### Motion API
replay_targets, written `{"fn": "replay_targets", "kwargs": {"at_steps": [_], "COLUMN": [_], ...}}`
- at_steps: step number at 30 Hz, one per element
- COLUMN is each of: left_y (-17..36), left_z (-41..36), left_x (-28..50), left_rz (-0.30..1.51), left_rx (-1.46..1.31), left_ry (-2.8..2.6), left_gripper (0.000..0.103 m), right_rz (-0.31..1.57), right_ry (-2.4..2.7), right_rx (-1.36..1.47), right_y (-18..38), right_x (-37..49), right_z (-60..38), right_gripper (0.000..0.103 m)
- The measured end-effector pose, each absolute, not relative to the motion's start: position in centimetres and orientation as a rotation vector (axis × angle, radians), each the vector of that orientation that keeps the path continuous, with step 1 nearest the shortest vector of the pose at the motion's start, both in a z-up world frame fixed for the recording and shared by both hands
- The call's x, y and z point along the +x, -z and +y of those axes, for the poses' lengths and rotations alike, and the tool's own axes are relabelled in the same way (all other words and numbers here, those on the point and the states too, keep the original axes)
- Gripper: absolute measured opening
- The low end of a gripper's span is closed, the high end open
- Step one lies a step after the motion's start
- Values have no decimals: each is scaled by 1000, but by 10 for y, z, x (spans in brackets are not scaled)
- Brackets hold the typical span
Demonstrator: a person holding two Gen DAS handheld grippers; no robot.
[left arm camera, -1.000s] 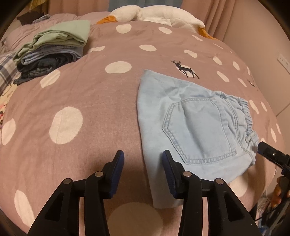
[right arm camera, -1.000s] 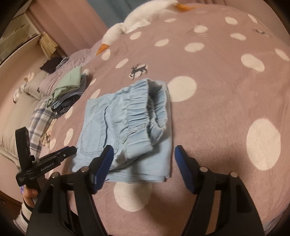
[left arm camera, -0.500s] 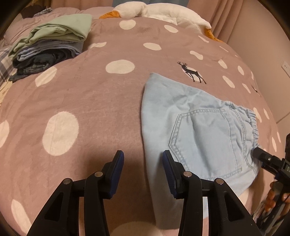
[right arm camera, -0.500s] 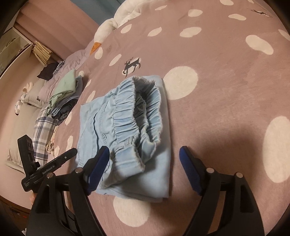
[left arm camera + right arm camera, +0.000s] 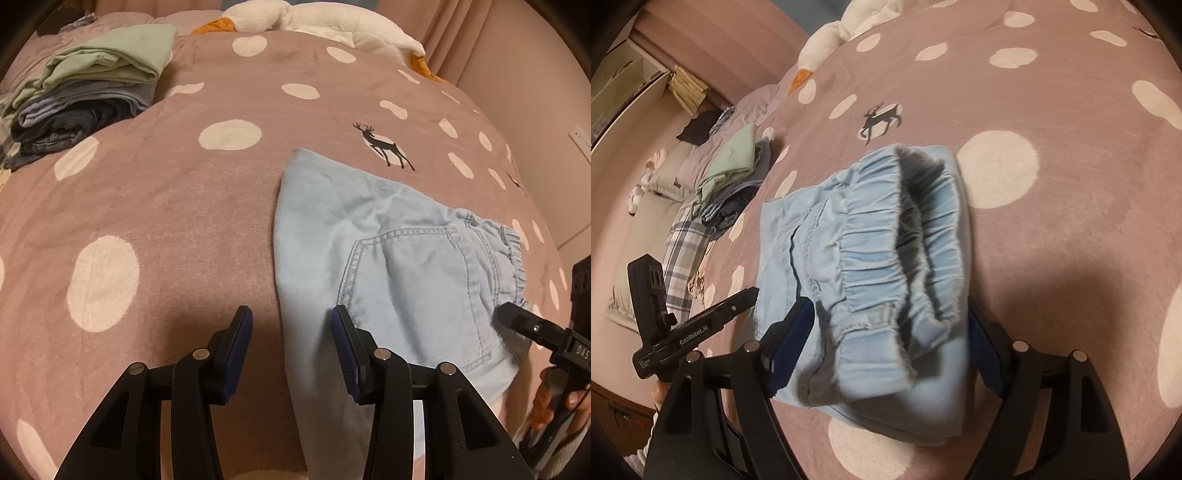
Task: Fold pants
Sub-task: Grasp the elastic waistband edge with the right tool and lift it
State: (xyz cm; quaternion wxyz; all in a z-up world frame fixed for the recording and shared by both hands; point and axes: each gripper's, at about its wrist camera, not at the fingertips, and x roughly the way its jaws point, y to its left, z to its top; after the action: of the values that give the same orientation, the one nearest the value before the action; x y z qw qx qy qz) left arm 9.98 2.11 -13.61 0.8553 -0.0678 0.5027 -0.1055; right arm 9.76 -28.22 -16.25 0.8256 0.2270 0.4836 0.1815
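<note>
Both grippers are gaping wide right now, nothing pinched in either. My right gripper [image 5: 886, 347] is sitting at the elastic waistband [image 5: 886, 258] end of the light blue denim pants [image 5: 864, 266], with the folded bundle lying right between its fingers, so one blue pad is on each side of the stacked layers. I can't tell for sure if the pads are brushing the fabric or just flanking it. My left gripper [image 5: 291, 350] is at the other end, straddling the folded edge of the pants [image 5: 388, 266]: its right finger is over the cloth, its left finger over bare pink polka-dot blanket [image 5: 147, 206].

Why this setup? The pants look pretty much folded already, back pocket [image 5: 417, 288] facing up, layers stacked into a compact rectangle. My guess is I'm positioned at both ends so I can either do one last fold or scoop the whole thing up evenly without it flopping open. Denim this soft sags if you grab only one side.

Up ahead and to the left of my left gripper there's a stack of folded clothes [image 5: 85, 92] with a green piece on top, which is probably where this one goes. A plush goose [image 5: 314, 22] is lying at the far end of the bed, well out of the way.
</note>
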Motion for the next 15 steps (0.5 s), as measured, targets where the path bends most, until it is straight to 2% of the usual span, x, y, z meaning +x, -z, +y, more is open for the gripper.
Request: {"fn": "replay_targets", "kwargs": {"at_steps": [9,15], "left_y": [144,142], "left_z": [36,27], "left_x": [107,109], "left_rz": [1082,1073], "left_rx": [-241,-200], "left_ry": [251,240], "left_gripper": [45,45], "right_rz": [1036,1027], "right_ry": [-417,-421], "right_rx": [475,465], "right_y": [164,164], "right_x": [111,114], "right_z": [-277,-273], "right_gripper": [80,80]}}
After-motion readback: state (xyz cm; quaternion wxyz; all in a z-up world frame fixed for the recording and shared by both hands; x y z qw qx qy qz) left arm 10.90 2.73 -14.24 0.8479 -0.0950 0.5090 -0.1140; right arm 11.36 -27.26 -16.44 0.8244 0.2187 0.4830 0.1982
